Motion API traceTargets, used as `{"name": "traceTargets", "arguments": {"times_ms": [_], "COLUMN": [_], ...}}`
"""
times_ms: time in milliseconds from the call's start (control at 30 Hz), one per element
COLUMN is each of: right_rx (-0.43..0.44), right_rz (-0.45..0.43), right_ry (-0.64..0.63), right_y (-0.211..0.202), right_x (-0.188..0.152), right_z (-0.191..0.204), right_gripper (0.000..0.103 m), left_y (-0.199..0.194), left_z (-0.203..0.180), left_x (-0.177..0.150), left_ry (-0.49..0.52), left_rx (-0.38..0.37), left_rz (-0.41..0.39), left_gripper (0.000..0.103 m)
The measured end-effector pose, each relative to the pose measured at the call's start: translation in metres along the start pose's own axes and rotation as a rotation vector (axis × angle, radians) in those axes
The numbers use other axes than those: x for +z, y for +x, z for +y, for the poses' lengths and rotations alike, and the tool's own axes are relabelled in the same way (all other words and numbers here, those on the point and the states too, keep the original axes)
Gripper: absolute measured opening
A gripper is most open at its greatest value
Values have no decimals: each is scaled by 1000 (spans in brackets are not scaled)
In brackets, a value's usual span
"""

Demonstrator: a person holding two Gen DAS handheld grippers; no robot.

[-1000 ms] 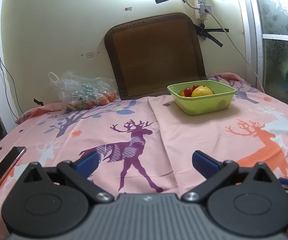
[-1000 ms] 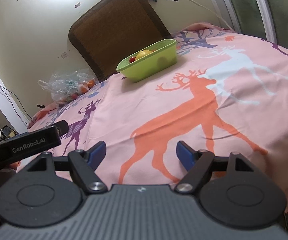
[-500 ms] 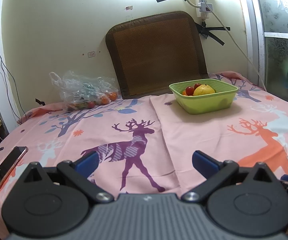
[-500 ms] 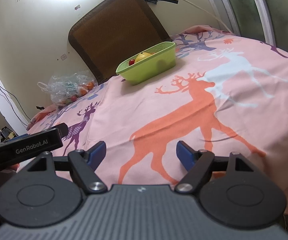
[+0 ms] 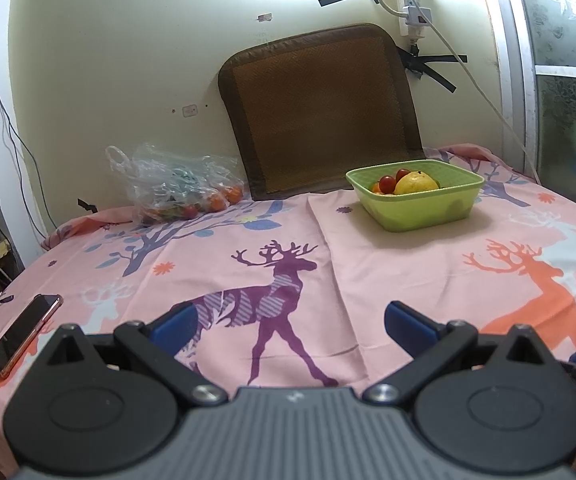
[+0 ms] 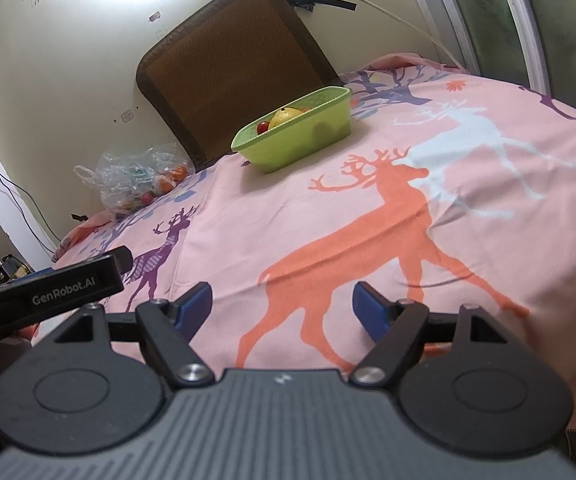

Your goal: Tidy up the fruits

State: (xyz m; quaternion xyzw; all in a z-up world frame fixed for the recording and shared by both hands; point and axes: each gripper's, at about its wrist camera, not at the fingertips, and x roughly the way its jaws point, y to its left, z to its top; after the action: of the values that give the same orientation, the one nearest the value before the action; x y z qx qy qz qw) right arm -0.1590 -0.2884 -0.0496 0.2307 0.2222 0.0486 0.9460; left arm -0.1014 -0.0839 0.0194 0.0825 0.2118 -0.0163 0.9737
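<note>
A green bowl (image 5: 444,204) stands at the back right of the pink deer-print cloth (image 5: 328,264). It holds a yellow fruit (image 5: 416,183) and small red fruits (image 5: 387,183). A clear plastic bag (image 5: 171,188) with orange and red fruits lies at the back left. The bowl (image 6: 308,136) and bag (image 6: 139,180) also show in the right wrist view. My left gripper (image 5: 290,320) is open and empty above the near edge. My right gripper (image 6: 281,304) is open and empty, near the front right of the cloth.
A phone (image 5: 23,334) lies near the front left edge. A brown cushion (image 5: 320,108) leans on the wall behind the bowl. A white cable (image 5: 472,80) hangs at the back right beside a window frame (image 5: 528,80). The left gripper's body (image 6: 47,292) shows at the left.
Both grippers have shifted slightly; the view has tilted up a little and the bowl appears lower in frame. Both stay open and empty.
</note>
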Motion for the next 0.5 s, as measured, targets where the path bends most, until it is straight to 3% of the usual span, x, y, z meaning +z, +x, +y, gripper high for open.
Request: {"name": "traceTargets", "arguments": {"times_ms": [500], "right_rx": [-12], "right_rz": [-28], "right_ry": [-11], "right_y": [-4], "right_x": [3], "right_z": [1], "right_gripper": [79], "left_y": [-2], "left_z": [-1], "left_x": [0], "left_ry": [-2], "left_rx": [13], "left_rz": [-5], "left_gripper": [103]}}
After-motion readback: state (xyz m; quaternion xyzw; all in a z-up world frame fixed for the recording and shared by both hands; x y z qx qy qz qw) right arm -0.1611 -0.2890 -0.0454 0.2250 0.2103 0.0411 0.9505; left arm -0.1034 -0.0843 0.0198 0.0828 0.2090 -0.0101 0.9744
